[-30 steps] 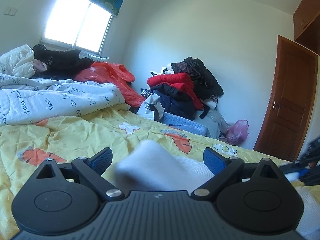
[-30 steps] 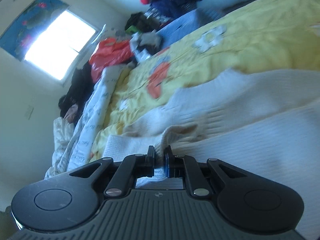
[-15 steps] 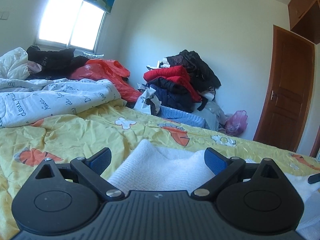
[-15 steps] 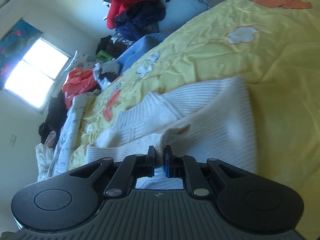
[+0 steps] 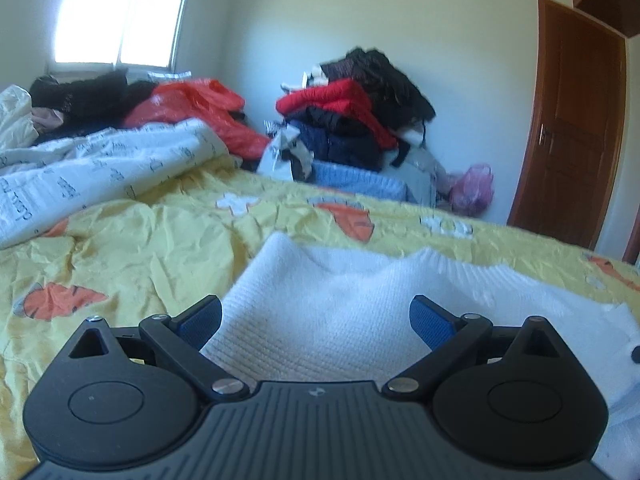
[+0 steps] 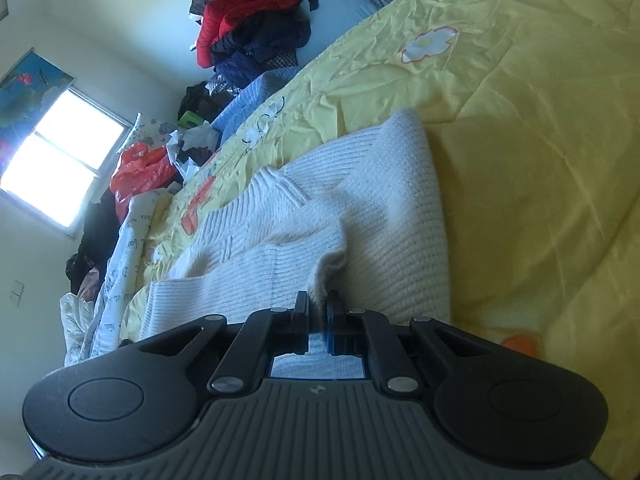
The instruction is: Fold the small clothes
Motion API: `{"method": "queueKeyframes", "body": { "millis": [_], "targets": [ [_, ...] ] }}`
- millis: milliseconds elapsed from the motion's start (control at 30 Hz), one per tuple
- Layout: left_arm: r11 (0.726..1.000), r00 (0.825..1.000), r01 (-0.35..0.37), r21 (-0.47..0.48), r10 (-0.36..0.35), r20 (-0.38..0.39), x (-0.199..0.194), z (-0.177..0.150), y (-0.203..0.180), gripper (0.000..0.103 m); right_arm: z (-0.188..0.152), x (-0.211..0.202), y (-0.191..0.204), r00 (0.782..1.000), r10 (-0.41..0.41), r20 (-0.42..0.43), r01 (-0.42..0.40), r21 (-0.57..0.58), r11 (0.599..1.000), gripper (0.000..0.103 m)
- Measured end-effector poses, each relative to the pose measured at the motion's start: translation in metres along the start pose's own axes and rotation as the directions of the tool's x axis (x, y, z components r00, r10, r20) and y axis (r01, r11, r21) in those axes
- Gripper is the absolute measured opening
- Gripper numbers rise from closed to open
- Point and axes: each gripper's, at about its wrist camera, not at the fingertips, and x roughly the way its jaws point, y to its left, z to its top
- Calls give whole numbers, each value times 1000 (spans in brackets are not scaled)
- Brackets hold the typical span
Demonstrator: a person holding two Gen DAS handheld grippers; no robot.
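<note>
The right gripper (image 6: 318, 312) carries the pinched fold of the white knit sweater (image 6: 320, 236) across; the sweater now lies doubled on the bed (image 6: 520, 120), flatter.

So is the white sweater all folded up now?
Not yet. The white knit sweater lies partly folded on the yellow bedsheet, one edge pinched up in the right claw.

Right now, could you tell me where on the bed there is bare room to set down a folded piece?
Bare yellow sheet lies between the white sweater and the printed quilt. Past the sweater's far edge is more open sheet. The clothes pile against the wall is crowded.
</note>
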Motion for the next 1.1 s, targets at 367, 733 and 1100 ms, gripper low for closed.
{"method": "queueKeyframes", "body": {
  "millis": [367, 733, 1100],
  "targets": [
    [1000, 997, 11, 23, -10, -74, 10, -1, -3, 101, -18, -10, 2, 999, -34, 37, 37, -77, 996, 11],
    [999, 996, 10, 31, -7, -94, 14, 1, -4, 101, 10, -10, 12, 998, -31, 63, 35, -62, 997, 37],
    [997, 980, 12, 78, 4, -199, 29, -1, -10, 103, 7, -6, 23, 989, -129, 67, 139, -181, 974, 13]
  ]
}}
